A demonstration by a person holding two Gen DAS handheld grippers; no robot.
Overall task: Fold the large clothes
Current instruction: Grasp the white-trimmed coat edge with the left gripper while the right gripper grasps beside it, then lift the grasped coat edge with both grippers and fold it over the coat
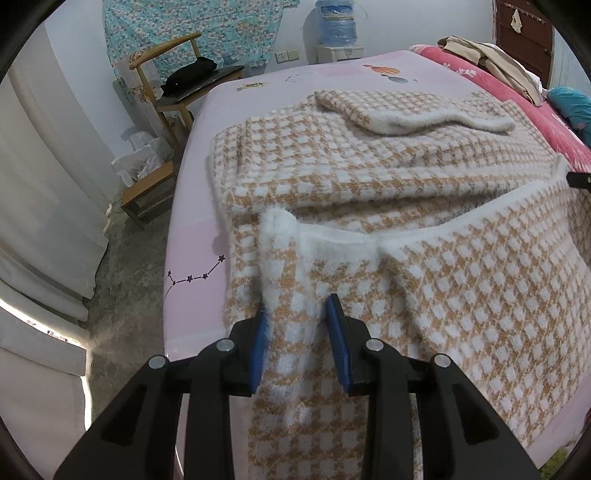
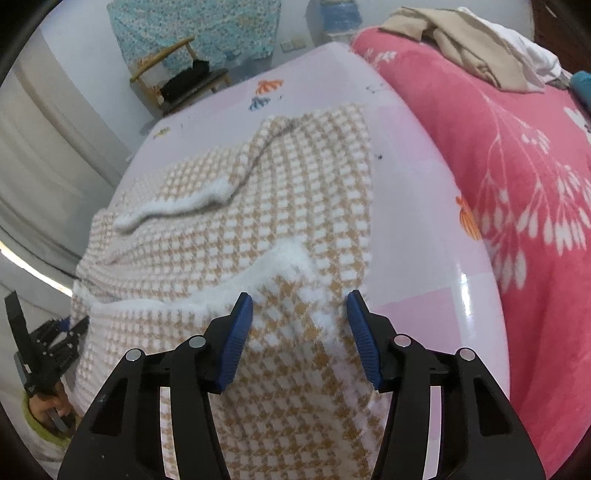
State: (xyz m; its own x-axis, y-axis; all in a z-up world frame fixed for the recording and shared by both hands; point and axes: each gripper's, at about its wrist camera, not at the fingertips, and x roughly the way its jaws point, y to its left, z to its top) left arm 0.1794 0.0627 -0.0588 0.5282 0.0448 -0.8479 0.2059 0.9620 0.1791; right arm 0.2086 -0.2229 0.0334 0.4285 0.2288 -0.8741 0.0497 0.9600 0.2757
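Observation:
A tan-and-white checked knit sweater (image 1: 369, 166) lies spread on the pink bed sheet (image 1: 199, 258), one sleeve (image 1: 388, 114) folded across its far part. My left gripper (image 1: 297, 317) is shut on the near left corner of the white-trimmed hem, and the cloth bunches between its blue pads. In the right wrist view the sweater (image 2: 258, 206) runs away from me. My right gripper (image 2: 299, 314) is shut on the near right hem corner, a wide fold filling its jaws. The hem edge is raised between both grippers. My left gripper (image 2: 70, 326) also shows at the lower left there.
A red floral blanket (image 2: 517, 184) covers the bed to the right, with beige clothes (image 2: 461, 40) piled on it. A wooden chair (image 1: 177, 85) holding a dark item and a low stool (image 1: 147, 184) with plastic bags stand left of the bed. A water dispenser (image 1: 338, 22) is behind.

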